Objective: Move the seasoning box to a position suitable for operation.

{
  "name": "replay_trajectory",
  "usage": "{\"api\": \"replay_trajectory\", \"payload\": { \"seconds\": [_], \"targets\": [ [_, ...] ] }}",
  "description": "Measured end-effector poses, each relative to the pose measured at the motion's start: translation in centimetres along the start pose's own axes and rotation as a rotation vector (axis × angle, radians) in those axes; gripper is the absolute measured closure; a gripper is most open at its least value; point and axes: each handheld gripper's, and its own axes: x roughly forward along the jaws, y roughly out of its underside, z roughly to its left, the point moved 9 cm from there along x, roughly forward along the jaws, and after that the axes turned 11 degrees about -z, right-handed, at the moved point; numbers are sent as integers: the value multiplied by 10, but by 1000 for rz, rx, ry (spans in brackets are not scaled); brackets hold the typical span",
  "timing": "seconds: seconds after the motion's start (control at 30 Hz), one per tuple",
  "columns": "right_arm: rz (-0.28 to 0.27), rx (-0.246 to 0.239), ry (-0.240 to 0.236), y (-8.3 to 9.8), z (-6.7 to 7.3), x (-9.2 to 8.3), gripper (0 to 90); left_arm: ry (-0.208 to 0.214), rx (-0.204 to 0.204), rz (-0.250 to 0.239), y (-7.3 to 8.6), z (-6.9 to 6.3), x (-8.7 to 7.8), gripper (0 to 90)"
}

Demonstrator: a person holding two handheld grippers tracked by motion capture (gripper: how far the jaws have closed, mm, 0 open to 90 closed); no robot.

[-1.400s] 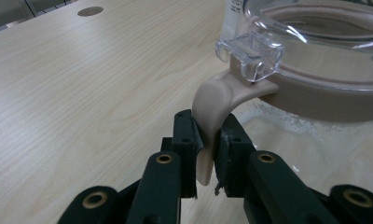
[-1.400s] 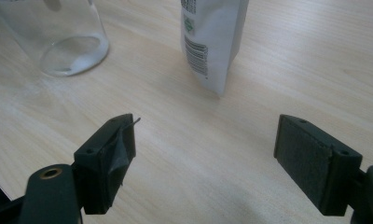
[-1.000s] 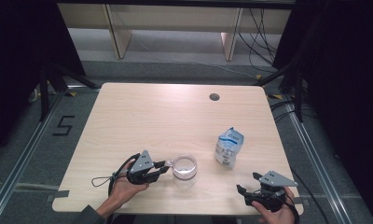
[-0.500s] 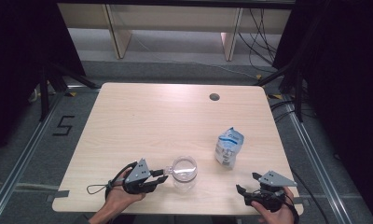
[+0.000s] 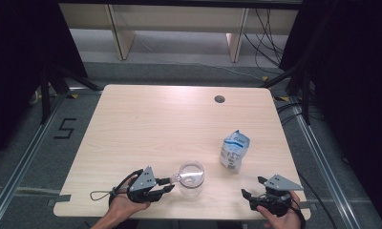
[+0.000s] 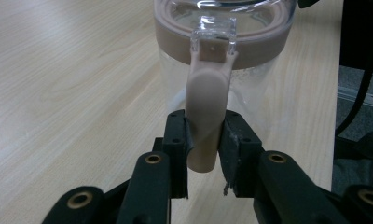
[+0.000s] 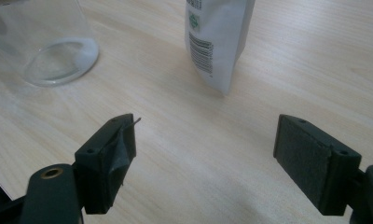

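A clear glass jar [image 5: 191, 179] with a beige-rimmed lid stands near the table's front edge. In the left gripper view the jar [image 6: 231, 60] is right in front of the jaws, and a beige latch tab [image 6: 205, 102] hangs down from its lid. My left gripper [image 5: 170, 183] [image 6: 205, 149] is shut on that tab, with both pads against its sides. A white and blue pouch [image 5: 234, 149] [image 7: 217, 37] stands upright to the right of the jar [image 7: 49, 42]. My right gripper [image 5: 252, 187] [image 7: 205, 140] rests at the front right corner, open wide with nothing between its jaws.
The light wooden table [image 5: 155, 124] has a round cable hole [image 5: 219, 99] at its far side. Dark floor and metal rails surround the table. Shelving stands beyond the far edge.
My left hand has drawn slightly back toward the table's near edge, its jaws staying at the jar's latch. The right hand, the jar and the pouch have kept still.
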Motion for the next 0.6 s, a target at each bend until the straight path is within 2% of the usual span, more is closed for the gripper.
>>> {"api": "replay_trajectory", "payload": {
  "seconds": [0.1,0.17,0.2,0.33,0.43,0.5,0.6],
  "targets": [
    [0,0,0,0,0,0,219,-10,0,8,0,0,1,729],
    [10,14,-6,1,2,0,220,-15,-27,7,0,-2,2,730],
    [10,14,-6,1,2,0,220,-11,4,12,-1,0,3,730],
    [10,19,-7,0,3,0,220,-17,-24,17,-1,-3,7,729],
    [8,16,-7,1,2,0,220,-16,-6,12,-3,-1,9,730],
    [-2,1,0,0,0,0,221,-25,-31,11,-3,-2,10,730],
    [8,19,-10,0,3,0,223,-23,-8,12,-3,0,10,730]
  ]
}}
